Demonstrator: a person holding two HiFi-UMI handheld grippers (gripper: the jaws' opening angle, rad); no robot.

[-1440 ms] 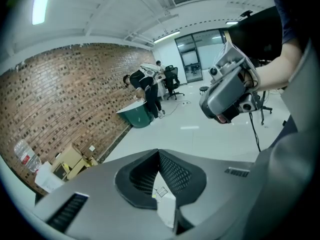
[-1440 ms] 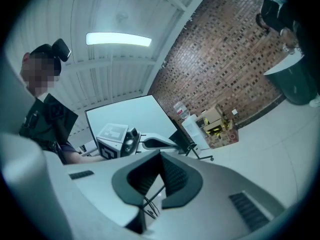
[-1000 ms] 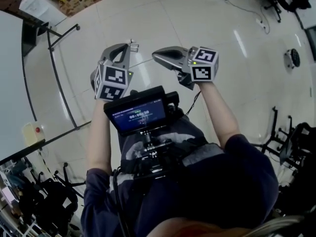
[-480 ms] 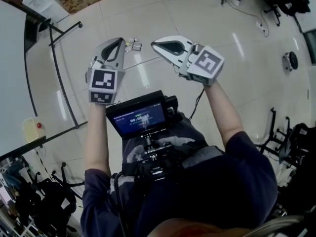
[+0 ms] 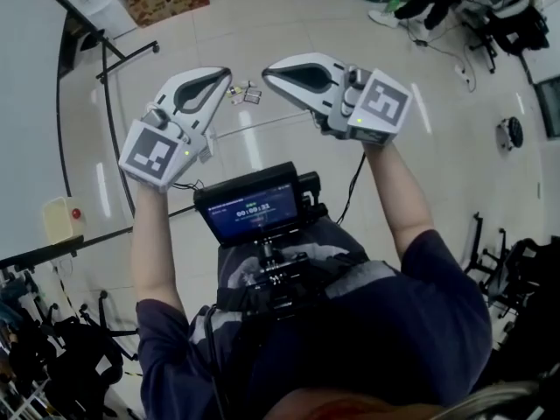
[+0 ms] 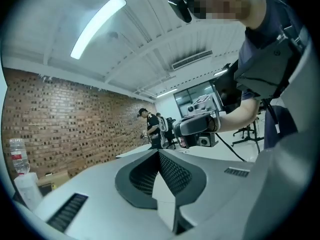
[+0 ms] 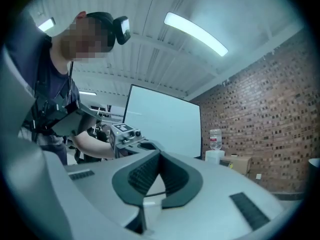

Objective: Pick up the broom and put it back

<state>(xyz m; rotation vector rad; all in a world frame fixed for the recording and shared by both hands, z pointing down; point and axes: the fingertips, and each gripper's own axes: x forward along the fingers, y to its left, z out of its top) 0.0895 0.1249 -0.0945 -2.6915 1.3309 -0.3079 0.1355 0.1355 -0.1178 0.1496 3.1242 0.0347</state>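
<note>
1. Head view. The left claw (image 5: 220, 79) and right claw (image 5: 271, 73) are held up beyond the chest-mounted screen (image 5: 249, 206). Their tips are turned toward each other, near but apart. Both pairs of jaws are pressed together and grip nothing. Small items (image 5: 244, 94) lie on the floor (image 5: 289, 16), seen between the two tips. No broom appears near either claw.
2. Left gripper view. The ribbed pads (image 6: 172, 171) meet with no gap and nothing lies between them. Past the tips is the right claw. A brick wall (image 6: 60, 129) runs off to the left, and people (image 6: 150, 129) stand far beyond. No broom shows.
3. Right gripper view. The jaws are closed on nothing. Past the tips are the left claw and a white board (image 7: 162, 121). To the right a water bottle (image 7: 215, 139) stands before the brick wall. No broom shows here either.
4. Progress. Both claws are empty and the broom is out of sight. The scene therefore fits a broom yet to be fetched as well as one already returned to its place, and the pictures do not settle which.
5. Change from the earlier frames. In the head view both claws now sit higher and look larger than a second ago. The left claw's marker cube (image 5: 156, 154) has swung outward to the left. The right claw has rolled, so one broad marker face now fronts the camera. The jaws of both claws have stayed shut throughout.
</note>
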